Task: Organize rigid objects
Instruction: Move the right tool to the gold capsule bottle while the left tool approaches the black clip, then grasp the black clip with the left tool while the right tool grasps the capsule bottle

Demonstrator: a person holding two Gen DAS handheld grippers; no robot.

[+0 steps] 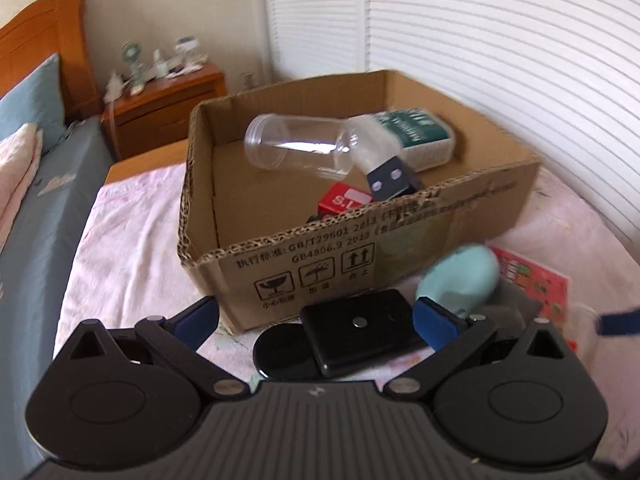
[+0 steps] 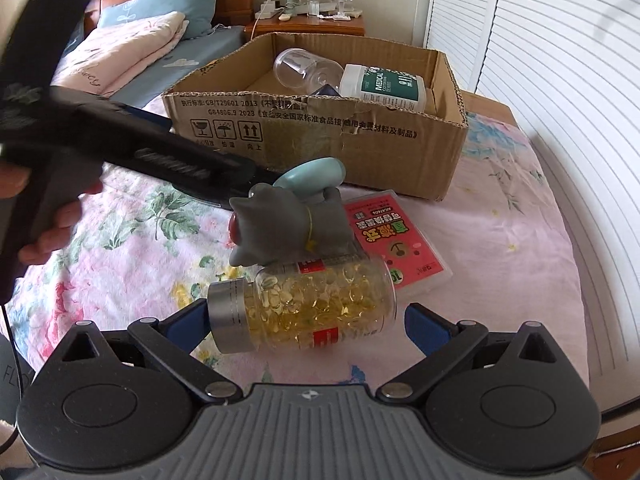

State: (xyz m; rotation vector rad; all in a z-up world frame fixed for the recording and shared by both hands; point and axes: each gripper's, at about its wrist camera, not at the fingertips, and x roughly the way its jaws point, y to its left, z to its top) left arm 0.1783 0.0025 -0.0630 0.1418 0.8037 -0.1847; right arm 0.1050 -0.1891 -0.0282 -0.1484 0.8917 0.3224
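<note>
A cardboard box (image 1: 460, 216) stands on the bed; it also shows in the right wrist view (image 2: 320, 132). Inside lie a clear jar (image 1: 296, 146), a white bottle with a green label (image 1: 416, 136), a dark blue object (image 1: 390, 180) and a red box (image 1: 344, 200). My left gripper (image 1: 316, 320) is open around a black power bank (image 1: 360, 330) lying before the box. My right gripper (image 2: 306, 322) is open around a capsule bottle (image 2: 316, 304) lying on its side. A grey cat figurine with a teal top (image 2: 288, 216) lies behind it.
A pink packet (image 2: 394, 238) lies to the right of the figurine. The bed has a floral sheet (image 2: 132, 260), pillows (image 2: 120, 48) and a wooden nightstand (image 2: 316, 24) with small items behind the box. White louvred doors (image 2: 560, 60) stand on the right.
</note>
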